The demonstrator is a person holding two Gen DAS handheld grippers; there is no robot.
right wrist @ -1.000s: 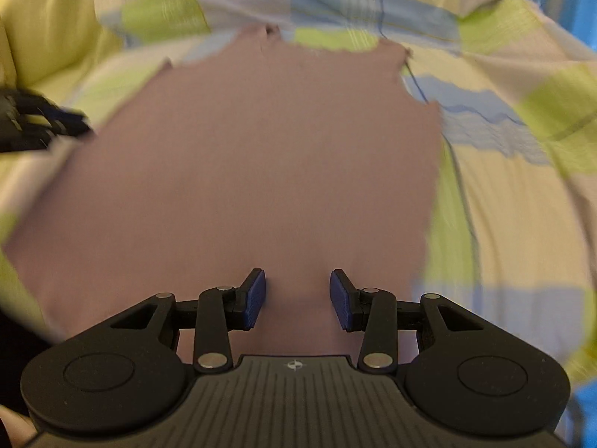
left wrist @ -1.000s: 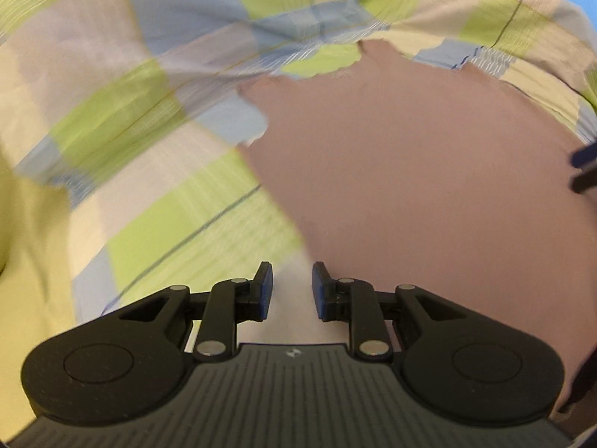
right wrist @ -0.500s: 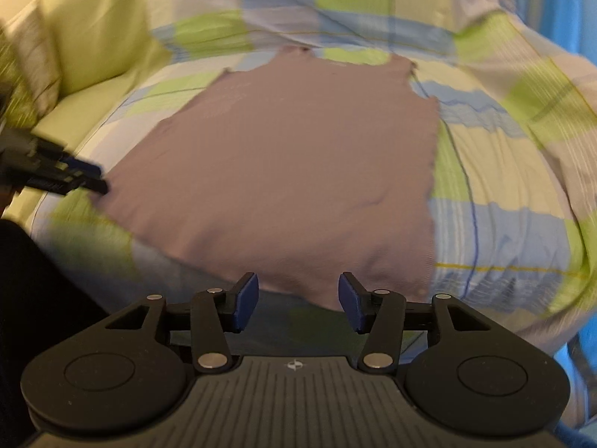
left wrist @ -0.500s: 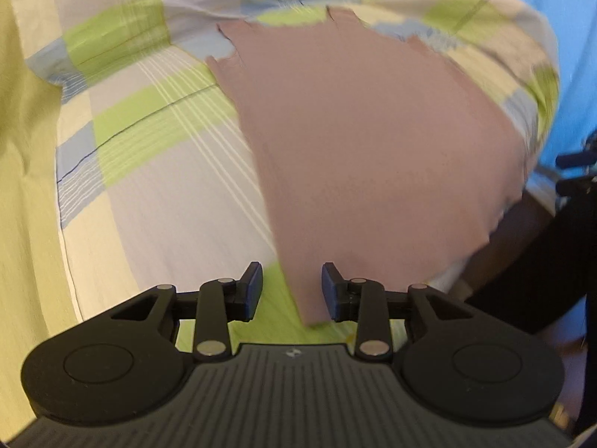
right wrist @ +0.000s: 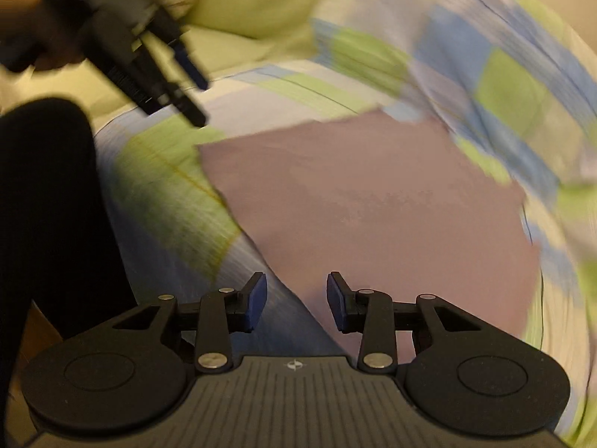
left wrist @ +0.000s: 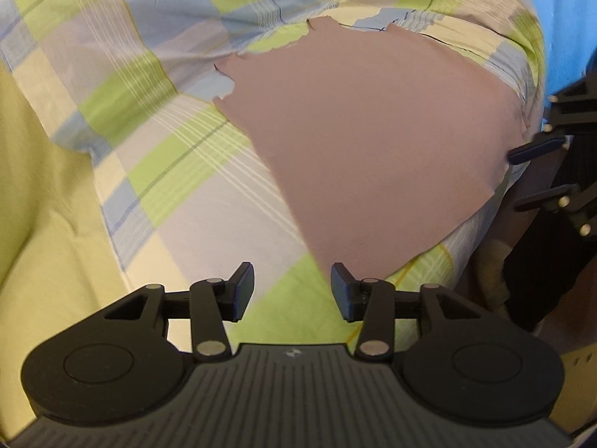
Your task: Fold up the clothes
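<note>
we are working over a bed (left wrist: 156, 201) covered with a checked sheet in green, blue and cream, with a plain yellow-green pillow (left wrist: 48, 224) lying at its left side. going from the left, the left gripper (left wrist: 292, 291) is hovering above the sheet with its jaws wide apart and holding nothing; the near left corner of the mauve garment (left wrist: 373, 142) is sitting just beyond its right finger. a second ago this view was pressed close to the cloth, then it was pulling far back, and now it is coming in again with the jaws spread wider than before.

the garment is lying flat and spread out near the foot edge of the bed, its neck end pointing away from us, unfolded.

further right, the right gripper (right wrist: 296, 300) is also open and empty, its jaws straddling the lower hem edge of the garment (right wrist: 373, 216). its view is smeared with motion and has swung round: half a second ago it was facing the garment squarely, and now it is seeing it at an angle, with the other gripper (right wrist: 149, 59) up in the left of the view.

we judge that smoothing is over and both hands are moving to pick-up points, so the first fold is about to start; no fold is made yet.
</note>
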